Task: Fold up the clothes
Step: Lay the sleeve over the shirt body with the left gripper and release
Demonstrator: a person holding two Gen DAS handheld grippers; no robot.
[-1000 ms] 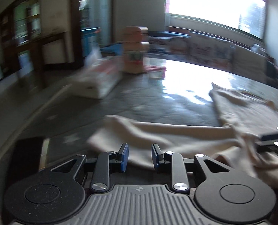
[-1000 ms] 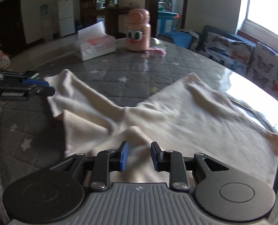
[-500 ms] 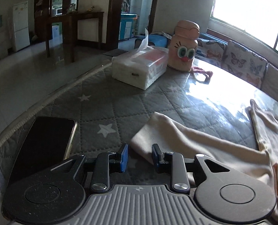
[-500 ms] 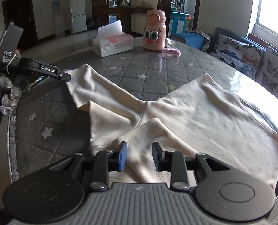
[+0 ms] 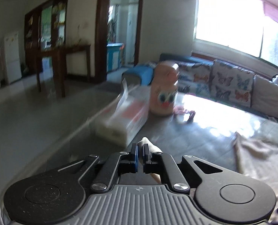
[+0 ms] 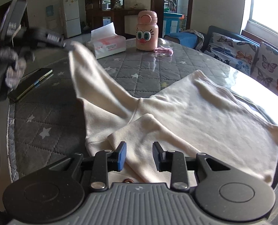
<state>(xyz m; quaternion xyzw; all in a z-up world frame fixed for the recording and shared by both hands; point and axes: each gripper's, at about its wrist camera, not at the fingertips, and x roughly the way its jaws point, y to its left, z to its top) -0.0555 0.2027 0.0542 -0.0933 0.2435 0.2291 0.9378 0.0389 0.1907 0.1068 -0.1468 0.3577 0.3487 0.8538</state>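
Left gripper [image 5: 140,156] is clenched on the cuff of a sleeve [image 6: 94,80], its jaws having just closed on the cloth, and holds it raised above the counter [image 6: 139,71]. From the right wrist view the sleeve runs in a slope from that gripper [image 6: 68,46] down to the cream shirt [image 6: 204,108], which lies spread on the counter. Right gripper [image 6: 139,154] hovers released over the other sleeve [image 6: 148,131], which is folded across the shirt. A phone [image 6: 30,84], tissue box [image 6: 109,44] and pink bottle [image 6: 146,31] stand farther back.
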